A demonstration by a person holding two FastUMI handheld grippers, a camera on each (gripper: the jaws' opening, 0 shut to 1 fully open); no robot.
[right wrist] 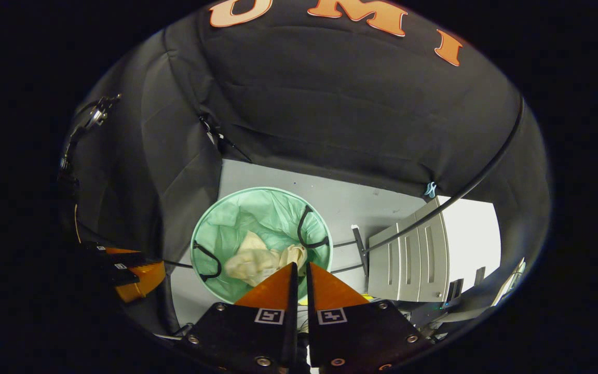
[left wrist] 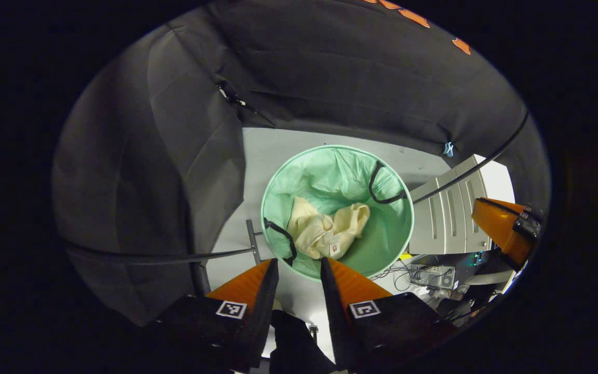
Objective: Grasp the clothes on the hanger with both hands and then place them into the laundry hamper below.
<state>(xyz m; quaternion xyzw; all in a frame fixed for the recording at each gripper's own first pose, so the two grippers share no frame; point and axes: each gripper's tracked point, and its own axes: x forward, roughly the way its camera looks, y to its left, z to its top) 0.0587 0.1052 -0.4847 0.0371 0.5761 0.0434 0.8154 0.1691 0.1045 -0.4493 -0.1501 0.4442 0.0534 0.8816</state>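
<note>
The round green laundry hamper (left wrist: 278,179) stands on the floor below me, with two black handles on its rim. A crumpled cream garment (left wrist: 325,228) lies at its bottom. My left gripper (left wrist: 299,262) hangs above the hamper's near rim, open, with nothing between its fingers. My right gripper (left wrist: 506,228) shows at the right edge of the left gripper view. In the right gripper view the hamper (right wrist: 226,218) and the cream garment (right wrist: 257,262) lie below my right gripper (right wrist: 300,266), whose fingers are shut with nothing in them. My left gripper (right wrist: 133,272) shows far left.
A thin black rack bar (left wrist: 465,174) arcs across above the hamper, on a post (left wrist: 252,241). A grey drawer cabinet (left wrist: 449,213) stands right of the hamper, with cables and equipment (left wrist: 434,275) in front. Black cloth walls close in the back and left.
</note>
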